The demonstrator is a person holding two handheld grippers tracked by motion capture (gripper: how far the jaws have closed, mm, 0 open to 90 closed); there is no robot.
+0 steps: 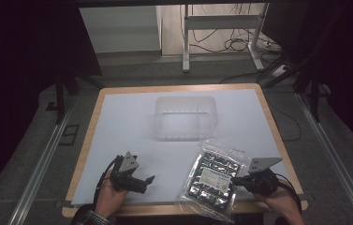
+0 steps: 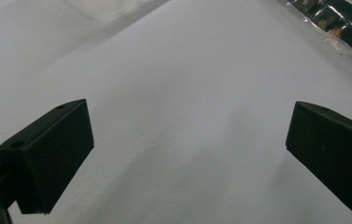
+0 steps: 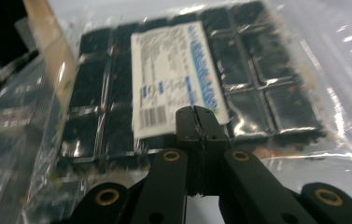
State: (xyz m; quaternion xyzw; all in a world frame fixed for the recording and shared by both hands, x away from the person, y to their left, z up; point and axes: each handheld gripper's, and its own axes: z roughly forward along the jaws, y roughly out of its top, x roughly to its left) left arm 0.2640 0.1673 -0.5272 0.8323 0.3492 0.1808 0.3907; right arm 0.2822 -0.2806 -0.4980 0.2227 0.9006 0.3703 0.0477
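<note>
A clear plastic bag of dark packets with a white barcode label lies flat at the table's front right, its near end hanging over the front edge. My right gripper is at the bag's right side, shut. In the right gripper view its jaws are pressed together over the lower edge of the bag's label; whether they pinch the film is unclear. My left gripper rests at the front left, open. Its jaws stand wide apart over bare white sheet, and the bag shows at that view's top right.
A clear empty plastic tub stands at the middle back of the white sheet covering the wooden table. Beyond the table are a metal frame's legs and cables on the floor.
</note>
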